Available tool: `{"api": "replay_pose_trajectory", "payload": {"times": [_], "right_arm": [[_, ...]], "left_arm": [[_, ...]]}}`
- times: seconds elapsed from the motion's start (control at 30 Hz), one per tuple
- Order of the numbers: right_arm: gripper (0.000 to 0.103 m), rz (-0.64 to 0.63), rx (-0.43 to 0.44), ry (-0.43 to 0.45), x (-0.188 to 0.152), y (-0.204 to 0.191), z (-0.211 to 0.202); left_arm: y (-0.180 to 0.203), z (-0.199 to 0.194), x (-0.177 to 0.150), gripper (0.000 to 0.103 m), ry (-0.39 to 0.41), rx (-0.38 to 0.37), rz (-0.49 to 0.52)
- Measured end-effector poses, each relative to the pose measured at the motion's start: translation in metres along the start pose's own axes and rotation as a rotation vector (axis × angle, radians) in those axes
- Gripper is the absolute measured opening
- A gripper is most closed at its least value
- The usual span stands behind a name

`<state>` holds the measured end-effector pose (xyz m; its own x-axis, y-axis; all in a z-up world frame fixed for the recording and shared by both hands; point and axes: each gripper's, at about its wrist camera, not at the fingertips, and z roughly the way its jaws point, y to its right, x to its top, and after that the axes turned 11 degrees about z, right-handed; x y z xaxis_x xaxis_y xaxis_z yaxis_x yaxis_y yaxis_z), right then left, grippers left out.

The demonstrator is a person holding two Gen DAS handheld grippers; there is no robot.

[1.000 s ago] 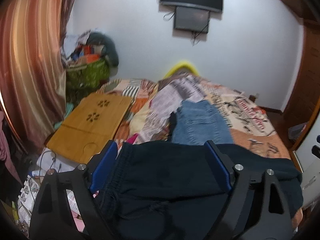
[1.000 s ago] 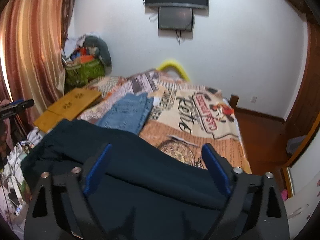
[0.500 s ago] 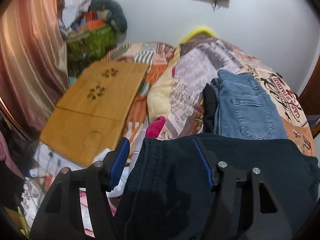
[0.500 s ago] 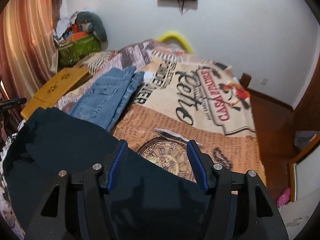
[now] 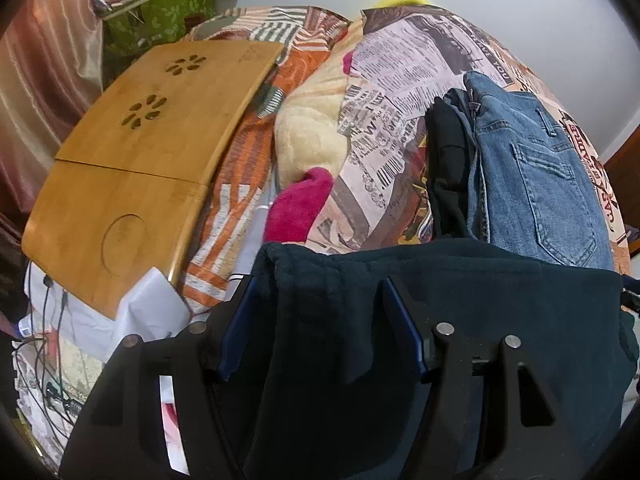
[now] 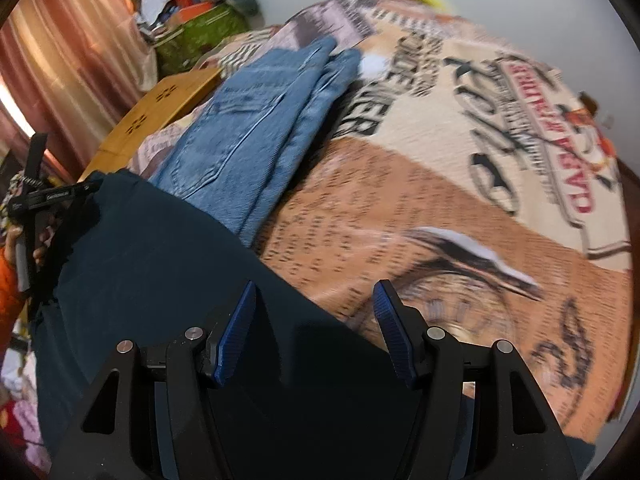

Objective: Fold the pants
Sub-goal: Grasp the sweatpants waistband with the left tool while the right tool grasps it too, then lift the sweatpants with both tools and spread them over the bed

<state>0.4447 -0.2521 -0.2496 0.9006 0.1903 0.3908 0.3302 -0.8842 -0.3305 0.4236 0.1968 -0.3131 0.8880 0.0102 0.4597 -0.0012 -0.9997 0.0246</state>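
Note:
Dark navy pants (image 5: 480, 300) lie across the near end of the bed, and they also show in the right wrist view (image 6: 160, 272). My left gripper (image 5: 320, 284) is open with its blue fingers (image 5: 238, 320) on either side of the gathered waistband corner. My right gripper (image 6: 316, 292) is open, with the pants' edge running between its fingers (image 6: 390, 328) over the printed bedspread. The left gripper also shows at the far left of the right wrist view (image 6: 48, 196), at the pants' other corner.
Folded blue jeans (image 5: 532, 168) and a black garment (image 5: 446, 160) lie further up the bed. A bamboo lap table (image 5: 140, 152), a cream pillow (image 5: 308, 140) and a pink cloth (image 5: 300, 204) lie to the left. A green box (image 5: 160, 20) stands by the curtain.
Both grippers have tilted down and moved closer to the bed. Their fingers have narrowed around the pants' edge. The wall television has left both views.

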Motion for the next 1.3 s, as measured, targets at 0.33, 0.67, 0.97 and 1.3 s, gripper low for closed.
{"api": "replay_pose_trajectory", "payload": {"times": [0.33,0.67,0.97,1.3], "right_arm": [[0.011,-0.041,0.046,-0.043,-0.004,-0.017,0.002],[0.009,-0.126,-0.046,0.172,0.007,-0.036,-0.034],[0.009,-0.110,-0.041,0.283,0.034,-0.050,-0.050],[0.009,-0.099,0.037,0.257,-0.011,-0.064,-0.098]], "left_arm": [[0.009,-0.012,-0.002,0.020,0.004,-0.012,0.035],[0.011,-0.069,0.013,0.016,0.143,0.056,0.023],[0.001,-0.087,0.036,0.016,0.171,0.051,-0.005],[-0.002,-0.149,-0.009,0.016,0.171,-0.020,0.007]]}}
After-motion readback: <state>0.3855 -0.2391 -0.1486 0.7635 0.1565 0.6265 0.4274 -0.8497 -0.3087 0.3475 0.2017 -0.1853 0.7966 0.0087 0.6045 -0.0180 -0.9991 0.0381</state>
